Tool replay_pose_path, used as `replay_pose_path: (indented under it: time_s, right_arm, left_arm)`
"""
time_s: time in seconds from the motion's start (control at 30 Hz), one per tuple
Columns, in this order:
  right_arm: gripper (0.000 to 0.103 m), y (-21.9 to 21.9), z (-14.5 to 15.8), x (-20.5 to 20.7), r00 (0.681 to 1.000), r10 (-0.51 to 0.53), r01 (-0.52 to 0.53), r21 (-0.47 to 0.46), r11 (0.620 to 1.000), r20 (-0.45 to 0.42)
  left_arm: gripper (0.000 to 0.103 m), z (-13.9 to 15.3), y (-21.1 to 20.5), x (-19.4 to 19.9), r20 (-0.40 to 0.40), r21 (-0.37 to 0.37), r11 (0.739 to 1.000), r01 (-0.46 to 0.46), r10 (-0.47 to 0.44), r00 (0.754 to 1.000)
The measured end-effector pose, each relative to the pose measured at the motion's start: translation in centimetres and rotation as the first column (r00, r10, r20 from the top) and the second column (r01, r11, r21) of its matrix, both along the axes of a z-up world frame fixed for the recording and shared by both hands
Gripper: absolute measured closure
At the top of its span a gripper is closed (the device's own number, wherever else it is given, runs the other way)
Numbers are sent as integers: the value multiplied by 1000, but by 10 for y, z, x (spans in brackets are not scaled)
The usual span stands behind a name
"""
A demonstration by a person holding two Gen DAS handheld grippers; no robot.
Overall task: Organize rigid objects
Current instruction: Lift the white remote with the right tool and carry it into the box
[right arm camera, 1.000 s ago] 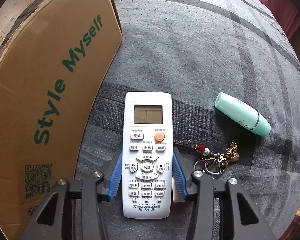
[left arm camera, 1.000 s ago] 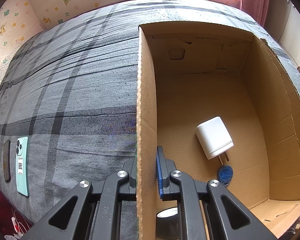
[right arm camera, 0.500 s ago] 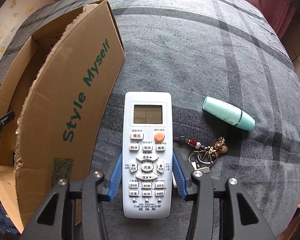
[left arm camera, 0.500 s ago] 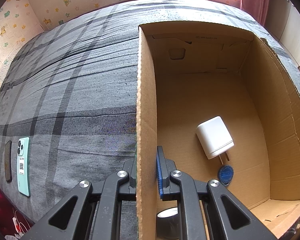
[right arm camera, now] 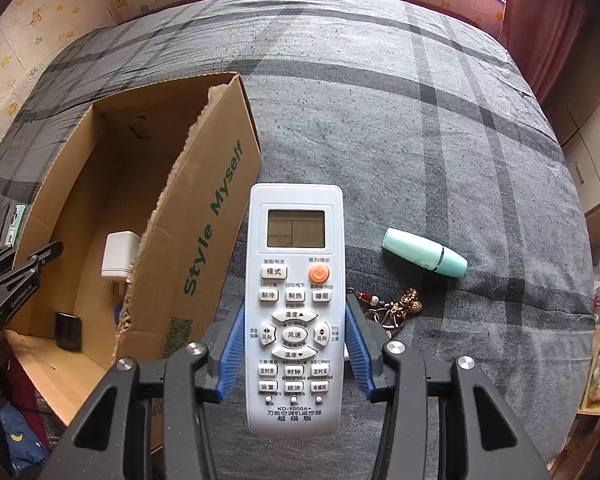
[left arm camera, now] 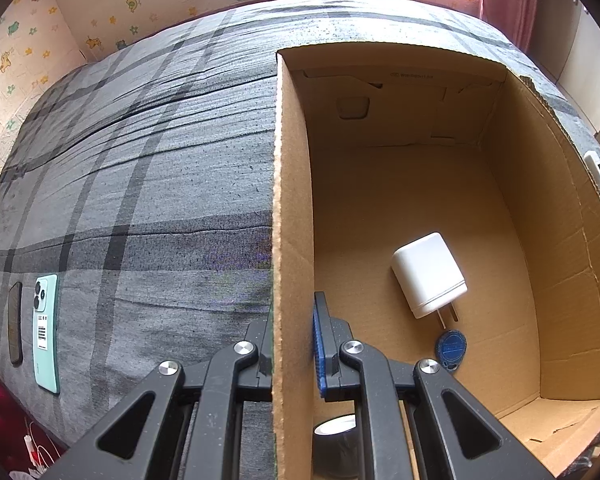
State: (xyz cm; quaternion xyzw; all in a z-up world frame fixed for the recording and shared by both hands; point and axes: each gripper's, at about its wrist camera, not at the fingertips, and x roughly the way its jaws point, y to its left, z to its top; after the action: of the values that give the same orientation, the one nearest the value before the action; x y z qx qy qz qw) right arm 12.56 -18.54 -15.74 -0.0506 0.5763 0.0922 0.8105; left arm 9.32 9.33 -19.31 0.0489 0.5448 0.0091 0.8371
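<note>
- Left wrist view: the left gripper (left arm camera: 294, 344) has its jaws closed on the left wall of the cardboard box (left arm camera: 292, 208), one finger outside the wall, the blue-padded one inside.
- The box stands open on a bed under a grey plaid bedspread (left arm camera: 148, 184).
- On the box floor lie a white charger plug (left arm camera: 428, 274), prongs pointing toward the camera, and just beside the prongs a small round blue tag (left arm camera: 450, 348).
- Close under the gripper, inside the box, the top of a dark roll with a white rim (left arm camera: 336, 430) shows; what it is cannot be told.
- At the bed's left edge, well apart from the box, a mint-green phone (left arm camera: 46, 332) lies face down with a dark slim phone (left arm camera: 15, 322) just beside it.
- Right wrist view: the right gripper (right arm camera: 295, 354) holds a white air-conditioner remote (right arm camera: 295, 304) between its blue pads, jaws pressed on the lower half of its sides, screen end pointing away.
- The remote is lifted above the bedspread, just to the right of the box wall printed "Style Myself".
- On the bedspread to the right lie a mint-green tube (right arm camera: 424, 258) and, nearer the gripper, a keyring with a gold charm (right arm camera: 396, 308), partly hidden behind the right finger.
- Inside the box the charger plug and a small black object (right arm camera: 68, 330) are visible.
</note>
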Motion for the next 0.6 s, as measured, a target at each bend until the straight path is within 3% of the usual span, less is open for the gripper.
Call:
replay_pose_path:
  time_s: [0.6]
  right_arm:
    - [54,32,59,1,994,46,-46,-3,999,101]
  left_arm:
    - [90,-1,1,1,-1,-3,1000,2,-2,1000]
